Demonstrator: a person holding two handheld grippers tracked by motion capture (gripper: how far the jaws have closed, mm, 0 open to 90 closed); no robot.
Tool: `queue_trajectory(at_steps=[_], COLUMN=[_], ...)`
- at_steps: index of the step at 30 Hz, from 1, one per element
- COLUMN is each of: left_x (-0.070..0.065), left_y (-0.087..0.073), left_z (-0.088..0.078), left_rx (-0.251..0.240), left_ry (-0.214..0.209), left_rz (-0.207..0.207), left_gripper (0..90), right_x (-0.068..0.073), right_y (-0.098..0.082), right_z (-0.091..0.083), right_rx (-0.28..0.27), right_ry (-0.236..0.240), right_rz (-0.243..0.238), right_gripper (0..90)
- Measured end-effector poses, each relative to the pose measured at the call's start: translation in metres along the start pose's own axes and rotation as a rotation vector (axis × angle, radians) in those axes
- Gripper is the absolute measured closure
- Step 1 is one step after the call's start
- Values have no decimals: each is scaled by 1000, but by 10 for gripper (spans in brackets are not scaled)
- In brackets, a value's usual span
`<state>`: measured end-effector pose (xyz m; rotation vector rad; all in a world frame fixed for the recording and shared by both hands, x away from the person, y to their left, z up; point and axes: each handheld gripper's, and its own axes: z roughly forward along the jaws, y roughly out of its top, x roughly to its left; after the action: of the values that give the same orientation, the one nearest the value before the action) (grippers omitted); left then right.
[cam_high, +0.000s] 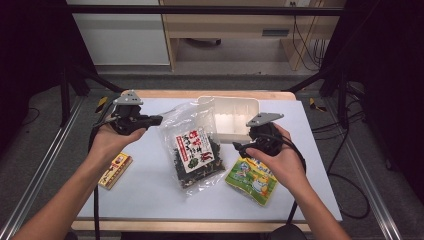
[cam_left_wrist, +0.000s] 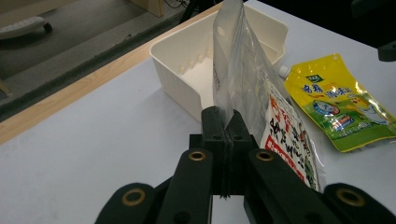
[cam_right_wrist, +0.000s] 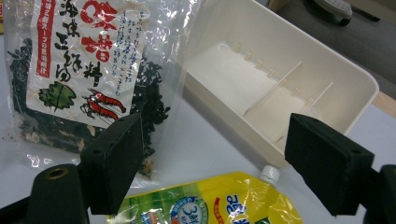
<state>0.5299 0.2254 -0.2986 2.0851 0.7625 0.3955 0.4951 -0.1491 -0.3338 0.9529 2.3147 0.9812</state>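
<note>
A clear bag of dark dried seaweed (cam_high: 192, 150) with a red and white label lies on the white table, its top raised. My left gripper (cam_high: 159, 119) is shut on the bag's upper left edge. Seen from the left gripper view, the jaws (cam_left_wrist: 224, 119) pinch the clear film of the bag (cam_left_wrist: 243, 79), which stands upright. My right gripper (cam_high: 240, 147) hovers open to the right of the bag, above a yellow pouch (cam_high: 251, 177). In the right gripper view its wide-apart jaws (cam_right_wrist: 219, 158) hold nothing, with the bag (cam_right_wrist: 88, 70) at left and the pouch (cam_right_wrist: 205, 200) below.
A white divided bin (cam_high: 230, 98) stands behind the bag at the table's far side; its wall (cam_left_wrist: 180, 91) and its inner partitions (cam_right_wrist: 280, 88) are visible. A small yellow box (cam_high: 115, 170) lies at the front left. Metal frame rails flank the table.
</note>
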Motion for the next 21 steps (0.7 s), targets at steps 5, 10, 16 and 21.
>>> queue_trajectory(at_steps=[5, 10, 16, 21], left_x=[-3, -7, -11, -20], left_y=[10, 22, 42, 56], left_z=[0, 2, 7, 9], left_rx=[1, 15, 23, 36], left_ry=[-17, -30, -57, -66], left_rz=[30, 83, 134, 182], left_gripper=[892, 892, 892, 892], right_x=[-9, -14, -19, -22], right_y=[22, 44, 63, 72], right_z=[-5, -13, -25, -33], right_rx=[4, -9, -27, -44], right_ry=[35, 35, 27, 56], right_rz=[-67, -107, -165, -198], right_gripper=[169, 140, 145, 174])
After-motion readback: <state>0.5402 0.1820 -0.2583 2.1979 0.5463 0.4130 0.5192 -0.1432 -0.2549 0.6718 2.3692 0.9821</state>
